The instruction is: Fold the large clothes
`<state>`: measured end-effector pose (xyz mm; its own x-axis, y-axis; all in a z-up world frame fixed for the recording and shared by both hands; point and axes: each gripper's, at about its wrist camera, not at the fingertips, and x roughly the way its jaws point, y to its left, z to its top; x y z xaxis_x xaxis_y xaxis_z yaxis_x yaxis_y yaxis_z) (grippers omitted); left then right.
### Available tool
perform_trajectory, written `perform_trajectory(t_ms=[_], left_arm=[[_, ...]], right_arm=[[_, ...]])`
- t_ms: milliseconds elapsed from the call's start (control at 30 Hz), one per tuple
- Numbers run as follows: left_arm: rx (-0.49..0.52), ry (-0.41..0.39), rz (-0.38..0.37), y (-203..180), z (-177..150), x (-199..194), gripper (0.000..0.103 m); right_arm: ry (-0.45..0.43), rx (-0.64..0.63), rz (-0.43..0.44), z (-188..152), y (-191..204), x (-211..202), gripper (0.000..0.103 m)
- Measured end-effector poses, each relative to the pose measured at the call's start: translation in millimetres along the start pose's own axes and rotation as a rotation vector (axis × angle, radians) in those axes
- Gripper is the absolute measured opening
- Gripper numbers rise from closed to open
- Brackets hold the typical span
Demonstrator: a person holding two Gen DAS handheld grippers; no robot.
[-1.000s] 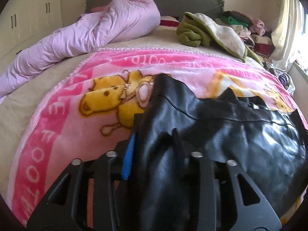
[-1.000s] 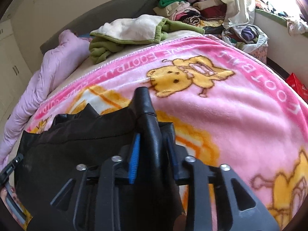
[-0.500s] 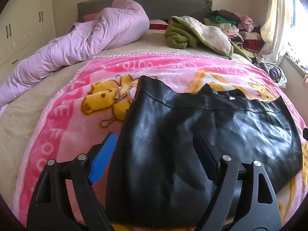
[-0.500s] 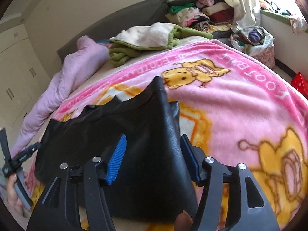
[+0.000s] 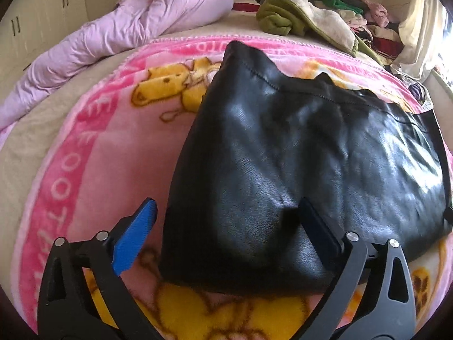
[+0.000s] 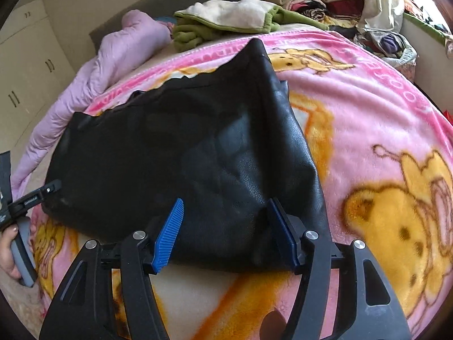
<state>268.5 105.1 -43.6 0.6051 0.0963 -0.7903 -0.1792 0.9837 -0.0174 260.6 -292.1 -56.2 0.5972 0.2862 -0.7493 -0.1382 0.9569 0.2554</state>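
Your left tongs are opening wide. The blue pad sits at 8 o'clock in the left view, off the black jacket and over the pink blanket. The other finger sits at 4 o'clock, over the jacket. Neither presses on it.

Your right tongs are open about halfway. The near edge of the jacket lies between the blue pads, but they do not squeeze it.

The jacket lies folded and flat in the middle of the blanket on the bed. One corner points to 12 o'clock in both views.

In the right view, your left hand shows at 9 o'clock, holding the handle of the left tongs.

A purple quilt lies at 11 o'clock in the left view. A green and white cloth lies at 1 o'clock.
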Motion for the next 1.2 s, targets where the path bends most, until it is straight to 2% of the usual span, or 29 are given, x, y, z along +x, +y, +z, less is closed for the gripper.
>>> perform_trajectory(t_ms=[67, 133, 233, 300, 500, 600, 900, 1067, 1200], left_arm=[[-0.043, 0.008, -0.032, 6, -2, 2, 0.094], [-0.054, -0.001, -0.031, 8, 0, -6, 0.094], [-0.029, -0.04, -0.003, 6, 1, -20, 0.094], [-0.033, -0.046, -0.015, 9, 4, -25, 0.094], [-0.007, -0.067, 0.034, 12, 7, -36, 0.094], [-0.012, -0.061, 0.038, 17, 9, -37, 0.094], [-0.042, -0.024, 0.022, 31, 11, -27, 0.094], [-0.078, 0.004, -0.009, 43, 19, -18, 0.094], [-0.135, 0.034, -0.044, 58, 28, -7, 0.094]], right_arm=[[-0.005, -0.017, -0.025, 0, 5, 1, 0.06], [-0.028, -0.023, -0.02, 1, 9, -5, 0.065], [-0.058, -0.02, 0.06, -1, 18, -21, 0.066], [-0.069, -0.044, 0.08, -3, 27, -28, 0.069], [-0.102, -0.161, 0.133, -10, 74, -38, 0.079], [-0.124, -0.242, 0.123, -13, 99, -40, 0.086], [-0.109, -0.472, 0.158, -31, 178, -22, 0.092], [-0.096, -0.599, 0.138, -45, 221, -1, 0.093], [-0.099, -0.758, 0.011, -60, 257, 29, 0.094]])
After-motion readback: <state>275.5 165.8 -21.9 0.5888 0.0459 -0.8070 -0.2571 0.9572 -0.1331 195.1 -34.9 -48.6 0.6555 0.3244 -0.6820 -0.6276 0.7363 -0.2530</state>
